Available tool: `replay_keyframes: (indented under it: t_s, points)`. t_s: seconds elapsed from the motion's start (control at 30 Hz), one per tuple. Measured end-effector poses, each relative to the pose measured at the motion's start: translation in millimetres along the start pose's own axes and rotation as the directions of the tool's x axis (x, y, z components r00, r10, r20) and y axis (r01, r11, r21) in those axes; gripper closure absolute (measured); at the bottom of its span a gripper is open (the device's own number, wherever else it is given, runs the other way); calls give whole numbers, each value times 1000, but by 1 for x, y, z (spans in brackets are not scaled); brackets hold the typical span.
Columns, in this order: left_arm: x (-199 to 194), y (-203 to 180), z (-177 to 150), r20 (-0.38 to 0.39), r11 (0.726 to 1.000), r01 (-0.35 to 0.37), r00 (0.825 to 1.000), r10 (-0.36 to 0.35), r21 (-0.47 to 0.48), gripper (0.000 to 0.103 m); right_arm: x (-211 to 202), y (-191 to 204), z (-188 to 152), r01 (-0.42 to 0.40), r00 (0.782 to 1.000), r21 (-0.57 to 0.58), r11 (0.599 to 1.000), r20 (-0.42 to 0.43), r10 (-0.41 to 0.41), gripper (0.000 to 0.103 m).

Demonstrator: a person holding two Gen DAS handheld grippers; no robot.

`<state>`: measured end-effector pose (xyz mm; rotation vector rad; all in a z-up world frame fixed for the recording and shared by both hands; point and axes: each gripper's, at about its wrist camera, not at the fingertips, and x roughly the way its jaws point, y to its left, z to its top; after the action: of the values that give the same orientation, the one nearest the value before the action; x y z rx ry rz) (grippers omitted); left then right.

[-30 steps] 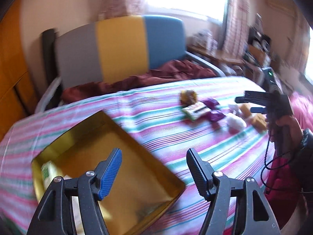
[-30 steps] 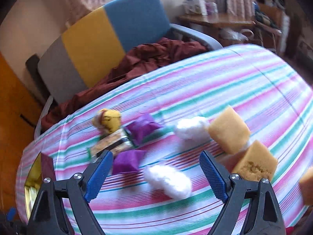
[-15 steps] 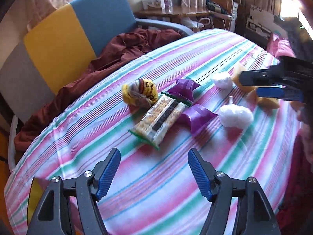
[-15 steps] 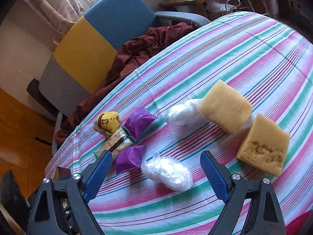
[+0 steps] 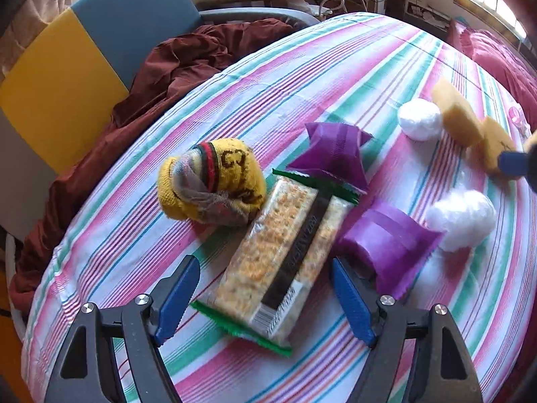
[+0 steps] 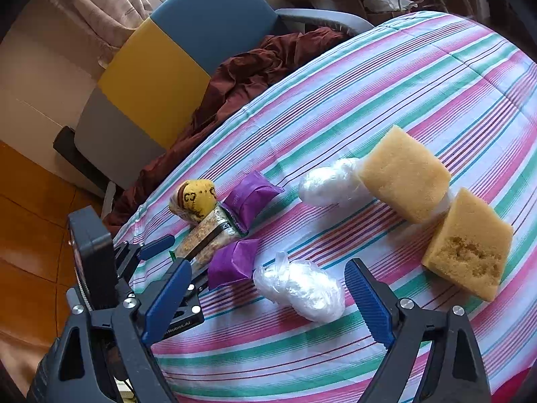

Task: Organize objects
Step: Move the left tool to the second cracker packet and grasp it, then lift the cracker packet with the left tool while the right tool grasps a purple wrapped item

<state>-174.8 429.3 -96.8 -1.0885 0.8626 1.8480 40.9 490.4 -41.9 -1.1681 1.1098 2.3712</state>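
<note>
We hold left gripper (image 5: pixel 265 297) jaws apart, just been opening, straddling near end of cracker pack (image 5: pixel 285 255), pads not touching it; we judge that our next pick. Right gripper (image 6: pixel 265 297) jaws apart over plastic wad (image 6: pixel 302 285), nothing clamped. Loose items cluster mid striped cloth (image 5: pixel 335 77), within reach: sponges (image 6: pixel 406 171), purple packets (image 5: pixel 386 241), rolled sock (image 5: pixel 211 184) marked "CC". Cracker label too blurred to read.

My left gripper (image 5: pixel 265 299) and right gripper (image 6: pixel 265 297) match — black skeletal frames with triangular cutouts, ribbed blue finger pads, silver screws at the pivots. White lettering on left's black baseplate.
</note>
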Motion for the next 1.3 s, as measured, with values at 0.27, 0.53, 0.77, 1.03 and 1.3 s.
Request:
replay_keyframes:
  t_s: [0.27,0.53,0.77,1.03,1.3]
  points:
    - [-12,-6,-23,40,985,71,997,-66,-155,59,3,5,-1,54,998,-45,998,14,-54,9]
    - [-50,-34,-92,75,949,51,997,-29,-311,59,4,8,-2,78,997,-79,994,21,-77,9]
    - [-83,-78,-149,144,947,52,990,-6,-318,59,1,23,-5,82,995,-163,983,61,-73,14]
    - [-99,-106,-184,235,970,49,972,9,-238,60,16,40,-12,120,993,-285,951,53,-109,24]
    - [-97,-99,-190,277,963,97,961,-25,-251,60,28,94,-47,174,985,-614,770,124,-123,26]
